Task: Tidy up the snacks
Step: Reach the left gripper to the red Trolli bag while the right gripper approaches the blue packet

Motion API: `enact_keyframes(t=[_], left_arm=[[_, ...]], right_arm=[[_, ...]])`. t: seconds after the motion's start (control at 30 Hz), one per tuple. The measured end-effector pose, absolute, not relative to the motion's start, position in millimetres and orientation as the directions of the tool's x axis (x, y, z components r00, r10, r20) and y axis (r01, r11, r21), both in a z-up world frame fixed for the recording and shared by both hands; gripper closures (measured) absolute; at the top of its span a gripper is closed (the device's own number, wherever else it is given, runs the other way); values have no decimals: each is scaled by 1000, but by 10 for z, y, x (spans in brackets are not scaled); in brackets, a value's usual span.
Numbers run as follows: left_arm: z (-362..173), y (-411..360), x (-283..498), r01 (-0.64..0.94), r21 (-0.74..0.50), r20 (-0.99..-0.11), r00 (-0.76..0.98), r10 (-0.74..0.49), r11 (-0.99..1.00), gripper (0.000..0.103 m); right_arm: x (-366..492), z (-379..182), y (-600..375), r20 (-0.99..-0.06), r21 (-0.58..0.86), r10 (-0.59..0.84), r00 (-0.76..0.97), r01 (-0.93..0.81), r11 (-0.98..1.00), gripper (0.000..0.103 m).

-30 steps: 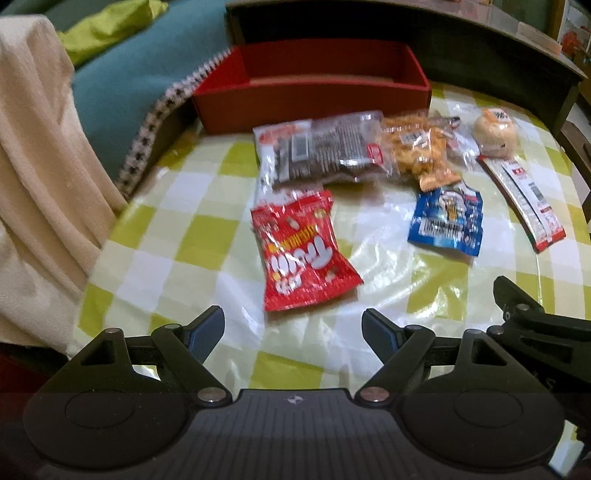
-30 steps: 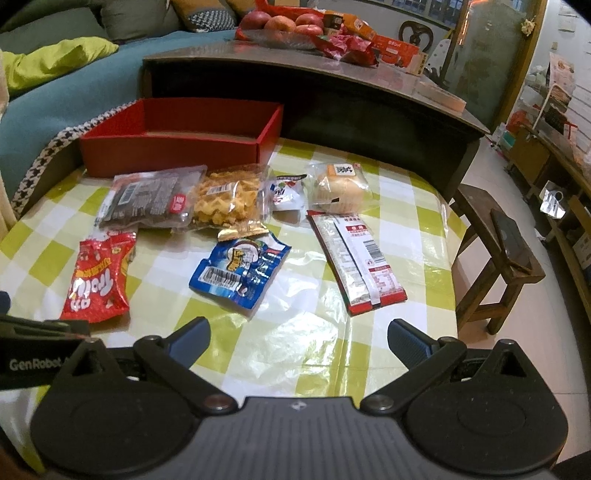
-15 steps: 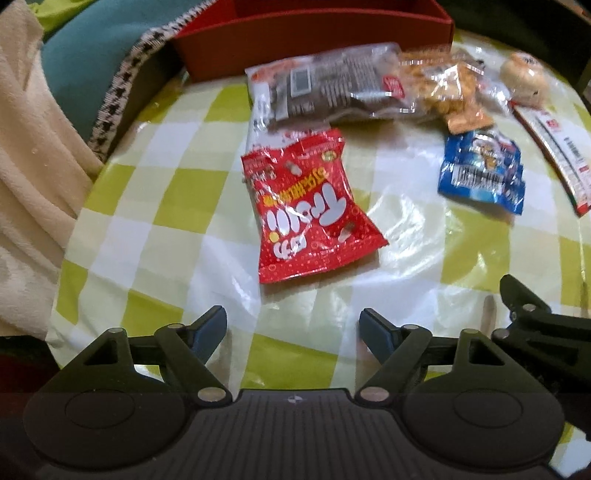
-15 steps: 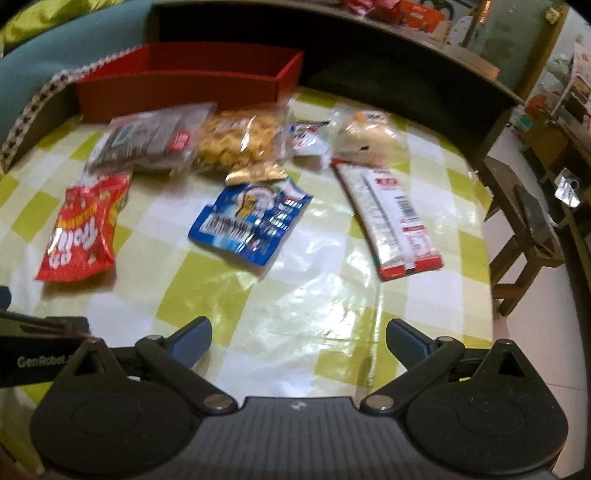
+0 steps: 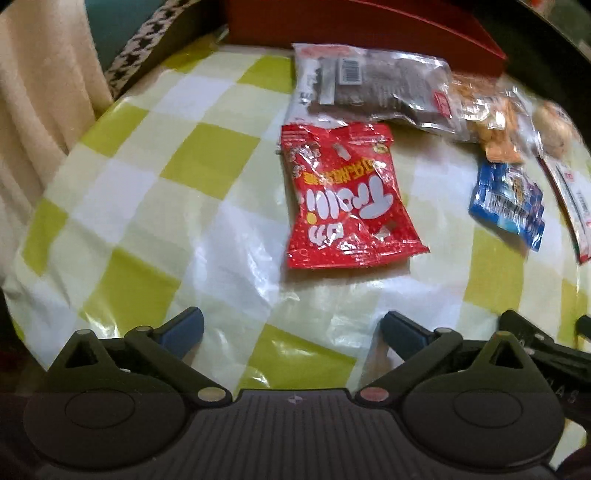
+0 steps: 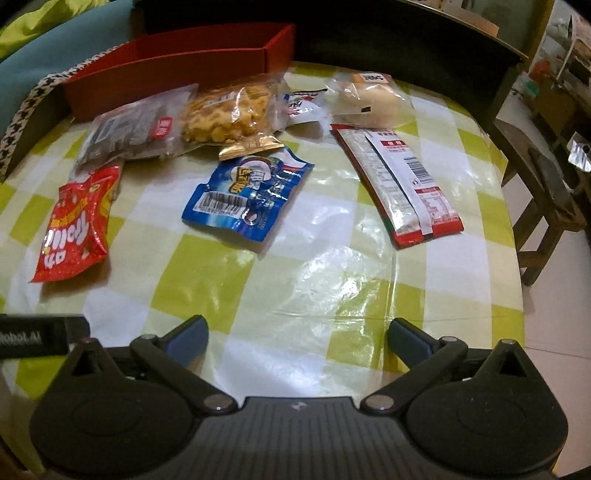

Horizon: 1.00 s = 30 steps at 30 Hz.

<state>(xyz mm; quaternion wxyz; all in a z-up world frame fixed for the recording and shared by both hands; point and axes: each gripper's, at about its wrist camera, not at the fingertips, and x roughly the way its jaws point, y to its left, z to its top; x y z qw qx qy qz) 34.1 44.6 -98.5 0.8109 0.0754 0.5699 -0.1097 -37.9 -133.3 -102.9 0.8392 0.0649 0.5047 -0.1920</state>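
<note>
Since a second ago both cameras had dropped closer to the table and tilted down; snacks themselves hadn't shifted.

Left wrist view: left gripper hovered over the green-and-white checked table, jaws wide apart, nothing between them. Red gummy bag lay flat at 12 o'clock from the jaws, near but not touching. Dark clear-wrapped pack sat just beyond it at 12, its near edge touching or overlapping the red bag's top, can't tell which. Orange cracker bag at 1 o'clock, blue packet at 2, both blurred. Red box along the far edge at 12. Beige cloth at 10 o'clock off the table's side.

Right wrist view: right gripper also over the table, jaws spread wide, holding nothing. Blue packet at 11 o'clock, well apart from the jaws. Long red-and-white packet at 1 o'clock. Red gummy bag at 10. Waffle-like cracker bag and dark pack side by side at 11, in front of the red box. Wrapped bun at 12–1. Wooden stool at 2, beside the table.
</note>
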Motion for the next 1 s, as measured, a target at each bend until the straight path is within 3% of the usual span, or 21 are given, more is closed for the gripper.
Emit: enact_keyframes(t=[0.2, 0.27, 0.3, 0.4, 0.57, 0.7, 0.9, 1.0], left_arm=[[-948, 431, 417, 271, -19, -951, 292, -101, 962, 2], [-857, 456, 428, 253, -33, -946, 303, -112, 967, 17], [-807, 460, 443, 250, -44, -942, 311, -123, 967, 24], [-644, 444, 514, 233, -18, -924, 368, -105, 972, 20], [-419, 253, 752, 231, 58, -880, 471, -60, 971, 10], [-615, 159, 1093, 194, 81, -912, 410, -5, 978, 12], [-649, 136, 1181, 172, 90, -906, 424, 9, 981, 0], [-717, 143, 1242, 154, 71, -914, 406, 2, 986, 0]], right_arm=[[-287, -994, -1393, -904, -67, -212, 371, 368, 927, 0], [-233, -926, -1416, -907, -54, -199, 372, 365, 929, 10], [-204, -884, -1410, -901, -57, -202, 384, 357, 932, 11], [-40, -792, -1385, -873, -111, -258, 415, 346, 932, 11], [326, -699, -1570, -883, -54, -231, 408, 401, 915, 11], [613, -790, -1688, -904, -45, -217, 368, 423, 905, 11], [843, -906, -1622, -919, -40, -186, 349, 387, 921, 11], [901, -1011, -1526, -920, -82, -207, 332, 355, 931, 9]])
